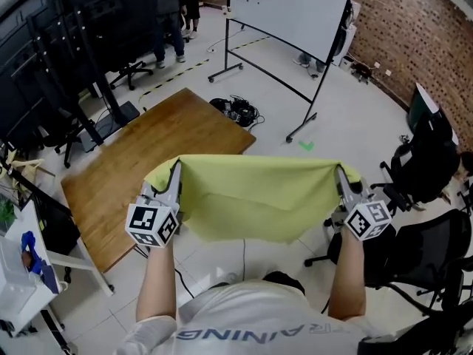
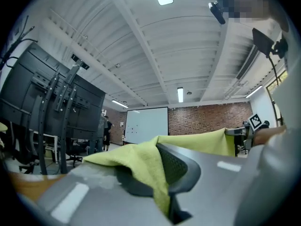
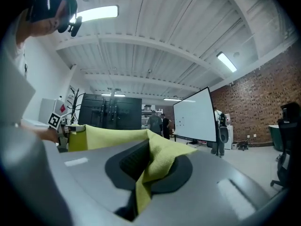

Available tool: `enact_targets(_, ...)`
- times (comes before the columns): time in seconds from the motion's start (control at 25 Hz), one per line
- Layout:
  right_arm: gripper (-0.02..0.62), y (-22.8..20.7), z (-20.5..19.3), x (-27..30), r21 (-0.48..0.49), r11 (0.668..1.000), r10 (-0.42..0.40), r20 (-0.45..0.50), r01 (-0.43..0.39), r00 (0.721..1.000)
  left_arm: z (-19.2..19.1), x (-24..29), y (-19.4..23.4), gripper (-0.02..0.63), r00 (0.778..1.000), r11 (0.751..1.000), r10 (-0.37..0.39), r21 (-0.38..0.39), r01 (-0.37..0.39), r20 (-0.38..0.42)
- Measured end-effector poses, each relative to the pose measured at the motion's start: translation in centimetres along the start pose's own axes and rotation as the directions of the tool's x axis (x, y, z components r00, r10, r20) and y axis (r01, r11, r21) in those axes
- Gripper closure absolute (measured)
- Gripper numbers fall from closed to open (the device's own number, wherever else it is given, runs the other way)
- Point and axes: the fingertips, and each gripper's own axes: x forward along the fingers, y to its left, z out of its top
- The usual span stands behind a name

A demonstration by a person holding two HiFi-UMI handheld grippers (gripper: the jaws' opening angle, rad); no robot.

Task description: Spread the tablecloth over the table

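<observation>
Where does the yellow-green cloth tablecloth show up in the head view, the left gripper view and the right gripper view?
Head view: the yellow-green cloth tablecloth hangs at centre, stretched from left to right.
Left gripper view: tablecloth at lower centre, running off to the right.
Right gripper view: tablecloth at lower centre, running off to the left.
Shared landmark: the white rectangular whiteboard.

- Left gripper (image 1: 176,170): grey moulded shell, long slim jaws.
- Right gripper (image 1: 341,174): same grey build.
- Left marker cube (image 1: 153,224), right marker cube (image 1: 367,219): white faces, black square codes.
- Pads (image 2: 176,166): dark, finely ribbed, rounded.
- T-shirt (image 1: 244,320): light grey, short sleeves, pale block lettering on a darker band.
</observation>
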Motion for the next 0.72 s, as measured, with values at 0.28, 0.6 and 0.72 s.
enact_targets(0.28, 0.583, 4.1, 0.2, 7.4, -0.012, 0.992, 0.125, 0.002, -0.125, 0.992, -0.3, -3.4, 5.8, 0.594, 0.993, 0.993, 0.114, -0.019, -0.114, 0.006)
enact_targets(0.6, 0.583, 2.6, -1.0, 16.1, 0.015, 0.957, 0.291, 0.001, -0.291, 0.957, -0.7, -1.9, 8.4, 0.594, 0.958, 0.958, 0.287, -0.010, -0.287, -0.002)
enact_targets(0.72, 0.583, 1.6, -1.1, 19.8, 0.021, 0.932, 0.361, 0.007, -0.361, 0.933, -0.5, -0.9, 8.9, 0.594, 0.933, 0.933, 0.360, -0.001, -0.360, 0.001)
